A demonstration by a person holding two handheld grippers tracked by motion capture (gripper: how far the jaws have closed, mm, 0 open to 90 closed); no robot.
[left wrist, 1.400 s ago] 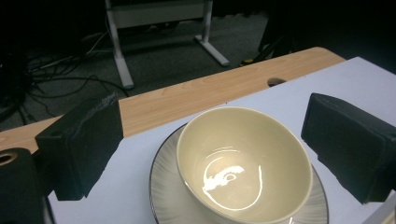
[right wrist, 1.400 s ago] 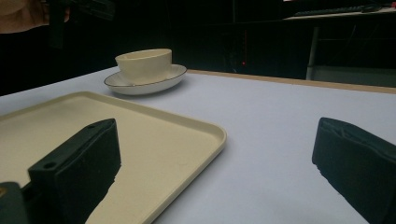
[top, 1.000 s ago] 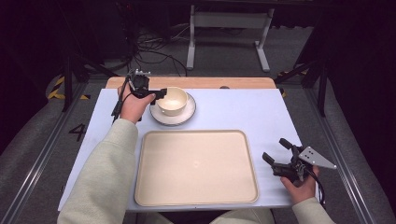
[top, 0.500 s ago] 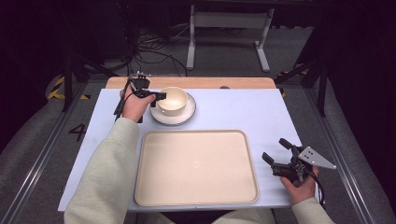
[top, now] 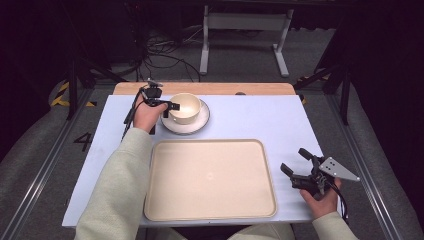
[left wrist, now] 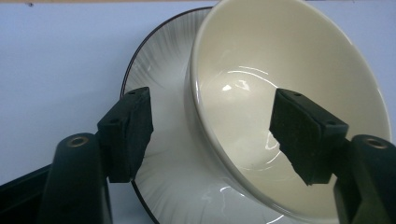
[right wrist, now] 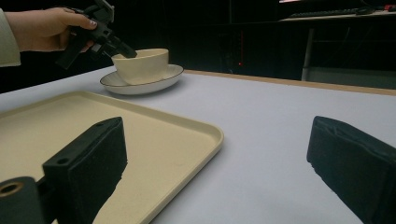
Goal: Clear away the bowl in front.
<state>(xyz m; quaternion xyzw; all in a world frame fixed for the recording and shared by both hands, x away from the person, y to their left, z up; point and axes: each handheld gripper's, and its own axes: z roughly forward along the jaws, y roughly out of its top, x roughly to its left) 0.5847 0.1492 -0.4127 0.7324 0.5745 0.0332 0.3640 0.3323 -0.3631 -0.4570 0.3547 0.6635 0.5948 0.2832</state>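
A cream bowl [top: 185,107] stands on a white saucer [top: 197,125] with a dark rim at the back left of the table. My left gripper [top: 169,106] is open at the bowl's left side. In the left gripper view one jaw is outside the bowl [left wrist: 289,93], over the saucer [left wrist: 159,79], and the other is inside it, so the rim lies between them. My right gripper [top: 294,160] is open and holds nothing, low over the table's front right. In the right gripper view the bowl [right wrist: 142,65] is far off, with the left gripper [right wrist: 116,46] at its rim.
A large beige tray [top: 210,177] with nothing on it lies at the front centre, between the bowl and my right gripper; its near corner [right wrist: 205,135] is close to the right jaws. A wooden strip [top: 250,88] edges the table's back.
My left gripper has edged slightly right, onto the bowl's rim. The right gripper has stayed where it was.
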